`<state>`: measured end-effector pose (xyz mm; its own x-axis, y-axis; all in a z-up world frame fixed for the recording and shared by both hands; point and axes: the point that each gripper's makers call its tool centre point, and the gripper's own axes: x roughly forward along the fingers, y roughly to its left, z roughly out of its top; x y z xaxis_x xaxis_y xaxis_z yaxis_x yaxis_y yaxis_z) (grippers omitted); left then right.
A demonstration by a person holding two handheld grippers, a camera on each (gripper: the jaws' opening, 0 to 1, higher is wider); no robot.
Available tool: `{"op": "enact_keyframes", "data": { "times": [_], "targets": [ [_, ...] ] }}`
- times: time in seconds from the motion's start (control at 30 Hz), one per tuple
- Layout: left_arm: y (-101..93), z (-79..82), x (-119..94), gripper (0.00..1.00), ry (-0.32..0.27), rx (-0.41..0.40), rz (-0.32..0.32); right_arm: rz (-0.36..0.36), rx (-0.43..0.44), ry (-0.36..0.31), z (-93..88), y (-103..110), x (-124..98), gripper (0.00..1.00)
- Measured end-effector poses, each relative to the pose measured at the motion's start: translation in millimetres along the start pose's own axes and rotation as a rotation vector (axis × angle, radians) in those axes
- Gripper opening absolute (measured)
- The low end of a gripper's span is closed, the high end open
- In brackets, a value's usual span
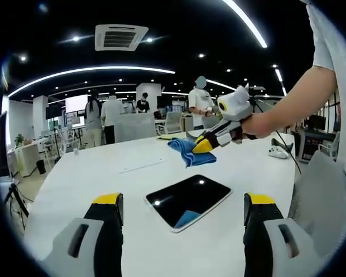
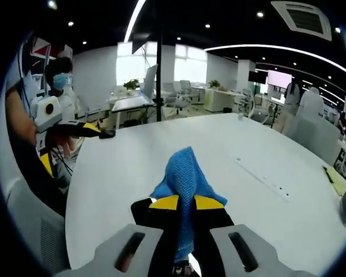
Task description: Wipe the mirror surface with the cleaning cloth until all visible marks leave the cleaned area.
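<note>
At twelve o'clock above the mirror (image 1: 187,201), your right gripper (image 2: 186,203) pinches the cloth (image 2: 184,173); your left gripper (image 1: 183,209) stands spread.

Room: open-plan office | Ceiling: dark, curved light strips (image 1: 86,72), spot lamps, square air vent (image 1: 120,36) | Furniture: large white table (image 1: 75,179) near; desks and chairs (image 2: 181,92) far | Windows (image 2: 155,63): bright, far | People (image 1: 200,104) standing far

The cloth (image 2: 184,173) hides the mirror (image 2: 139,209) beneath it.
</note>
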<state>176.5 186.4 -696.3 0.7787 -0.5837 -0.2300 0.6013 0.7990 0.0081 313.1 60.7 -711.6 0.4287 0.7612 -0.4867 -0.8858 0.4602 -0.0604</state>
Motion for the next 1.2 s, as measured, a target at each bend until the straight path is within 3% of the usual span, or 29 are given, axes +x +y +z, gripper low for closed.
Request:
{"op": "enact_keyframes", "data": {
  "times": [1.2],
  "targets": [
    [3.9,0.2,4.8,0.86,-0.006,-0.010,-0.001,0.025,0.013,-0.008,11.2,-1.9,33.6,0.03]
  ]
}}
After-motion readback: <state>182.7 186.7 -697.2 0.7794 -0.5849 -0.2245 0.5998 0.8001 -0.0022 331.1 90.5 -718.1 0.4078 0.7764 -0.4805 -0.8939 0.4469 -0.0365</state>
